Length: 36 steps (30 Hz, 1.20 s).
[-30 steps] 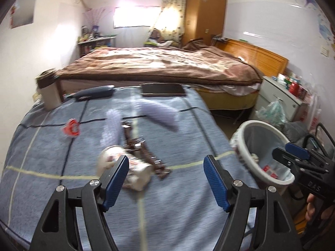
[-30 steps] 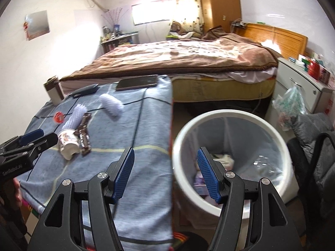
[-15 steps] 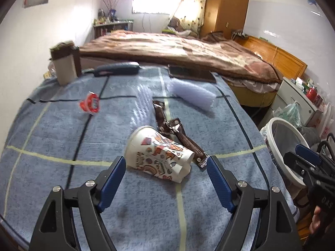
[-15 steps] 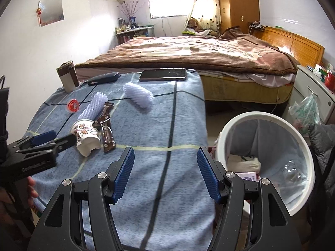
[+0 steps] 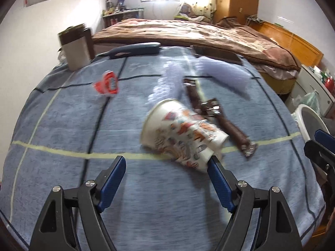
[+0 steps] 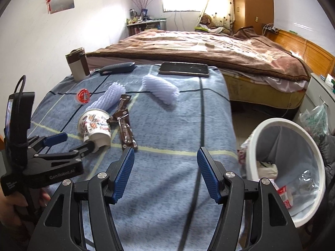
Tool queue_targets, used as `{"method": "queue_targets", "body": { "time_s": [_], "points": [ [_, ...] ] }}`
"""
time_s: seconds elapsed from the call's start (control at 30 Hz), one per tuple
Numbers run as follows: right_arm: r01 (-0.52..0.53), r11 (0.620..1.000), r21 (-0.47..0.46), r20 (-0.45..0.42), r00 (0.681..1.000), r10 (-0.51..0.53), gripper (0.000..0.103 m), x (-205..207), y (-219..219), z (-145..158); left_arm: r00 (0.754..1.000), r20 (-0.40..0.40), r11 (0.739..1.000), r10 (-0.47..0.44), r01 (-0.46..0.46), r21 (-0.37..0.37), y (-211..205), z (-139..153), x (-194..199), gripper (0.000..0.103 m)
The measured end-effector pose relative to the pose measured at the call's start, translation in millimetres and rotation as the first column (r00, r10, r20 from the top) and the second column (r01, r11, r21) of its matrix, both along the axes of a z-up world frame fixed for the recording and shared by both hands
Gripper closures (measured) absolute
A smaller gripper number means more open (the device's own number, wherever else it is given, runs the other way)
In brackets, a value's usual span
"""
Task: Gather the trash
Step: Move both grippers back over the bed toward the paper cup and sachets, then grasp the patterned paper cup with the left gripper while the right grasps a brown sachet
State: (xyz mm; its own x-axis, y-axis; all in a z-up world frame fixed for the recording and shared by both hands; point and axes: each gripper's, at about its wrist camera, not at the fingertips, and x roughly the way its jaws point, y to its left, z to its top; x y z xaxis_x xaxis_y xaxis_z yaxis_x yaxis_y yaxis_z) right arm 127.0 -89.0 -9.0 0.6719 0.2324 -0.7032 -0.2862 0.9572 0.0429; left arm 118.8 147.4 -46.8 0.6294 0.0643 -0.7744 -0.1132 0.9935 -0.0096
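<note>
A printed paper cup [image 5: 182, 131] lies on its side on the blue table cloth [image 5: 62, 125]; it also shows in the right wrist view [image 6: 95, 124]. A brown wrapper [image 5: 219, 117] [image 6: 124, 123] lies beside it. Two white foam nets [image 6: 161, 89] [image 6: 108, 97] and a red wrapper [image 5: 106, 83] [image 6: 83, 95] lie farther back. My left gripper [image 5: 167, 177] is open, its right finger next to the cup's base; it also shows in the right wrist view [image 6: 71, 142]. My right gripper [image 6: 165, 173] is open and empty over the table's near edge.
A white trash bin [image 6: 291, 167] with some trash inside stands on the floor right of the table. A phone [image 6: 184, 69], a dark case [image 6: 117, 68] and a tumbler [image 6: 77, 65] sit at the table's far edge. A bed [image 6: 199, 46] lies behind.
My left gripper has moved forward and left towards the cup, which now lies close by its right finger. My right gripper has swung left from over the bin to over the table.
</note>
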Motion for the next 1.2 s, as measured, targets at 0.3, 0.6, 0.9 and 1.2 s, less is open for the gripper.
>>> {"method": "queue_targets", "body": {
  "time_s": [0.3, 0.6, 0.9, 1.2],
  "points": [
    [-0.047, 0.999, -0.016, -0.035, 0.998, 0.046, 0.039, 10.0, 25.8, -8.1, 0.995, 0.004, 0.995, 0.096, -0.096, 0.029, 48.7, -0.9, -12.3, 0.022],
    [-0.092, 0.995, -0.037, -0.081, 0.993, 0.089, 0.039, 29.0, 50.8, -19.7, 0.994, 0.066, 0.994, 0.083, -0.078, -0.071, 70.5, 15.9, -26.0, 0.022],
    [-0.133, 0.988, -0.082, -0.111, 0.986, 0.124, 0.039, 46.5, 69.0, -28.3, 0.997, 0.079, 0.991, -0.005, 0.016, -0.135, 55.7, 20.0, -8.0, 0.022],
    [-0.133, 0.988, -0.077, -0.149, 0.981, 0.121, 0.039, 61.0, 71.6, -37.5, 1.0, 0.017, 0.993, -0.012, 0.014, -0.116, 50.0, 3.1, 18.0, 0.022]
  ]
}}
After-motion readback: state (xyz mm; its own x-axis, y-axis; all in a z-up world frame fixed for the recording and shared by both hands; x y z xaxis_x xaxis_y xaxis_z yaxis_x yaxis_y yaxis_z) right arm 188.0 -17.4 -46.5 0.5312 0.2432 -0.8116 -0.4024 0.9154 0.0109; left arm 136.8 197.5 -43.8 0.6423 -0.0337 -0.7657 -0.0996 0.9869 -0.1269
